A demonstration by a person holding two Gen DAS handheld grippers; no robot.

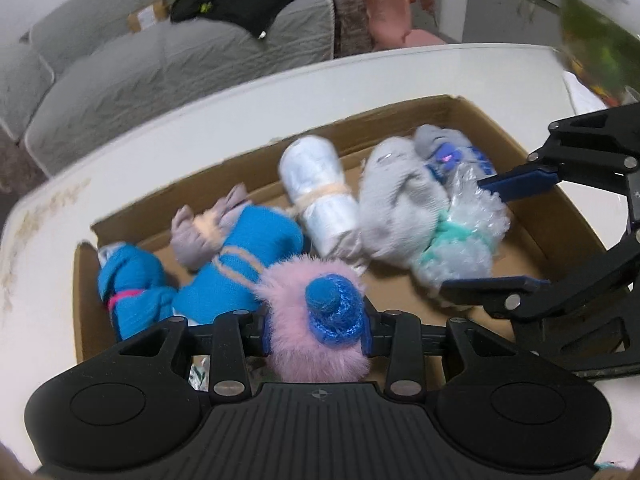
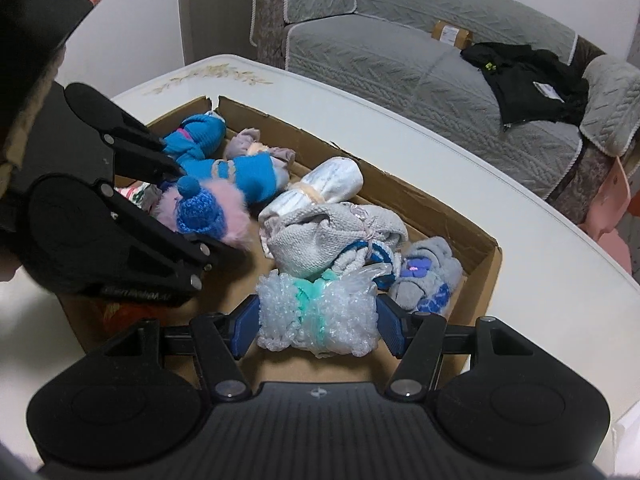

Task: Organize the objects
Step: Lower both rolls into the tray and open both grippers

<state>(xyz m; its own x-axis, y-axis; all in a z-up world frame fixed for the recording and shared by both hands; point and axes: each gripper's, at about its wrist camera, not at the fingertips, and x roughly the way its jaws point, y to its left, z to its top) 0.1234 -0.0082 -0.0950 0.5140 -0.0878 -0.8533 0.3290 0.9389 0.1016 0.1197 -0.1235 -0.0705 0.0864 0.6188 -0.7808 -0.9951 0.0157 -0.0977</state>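
A cardboard box on a white table holds several rolled sock bundles. My left gripper is shut on a fluffy pink bundle with a blue knit pompom, held over the box's near side. My right gripper is shut on a white and mint fuzzy bundle at the box's right end; it shows in the left wrist view. Bright blue bundles, a white roll and grey bundles lie inside.
The white table carries the box. A grey sofa with a black garment stands behind it. A pink chair is beyond the table. A green packet sits at the far right.
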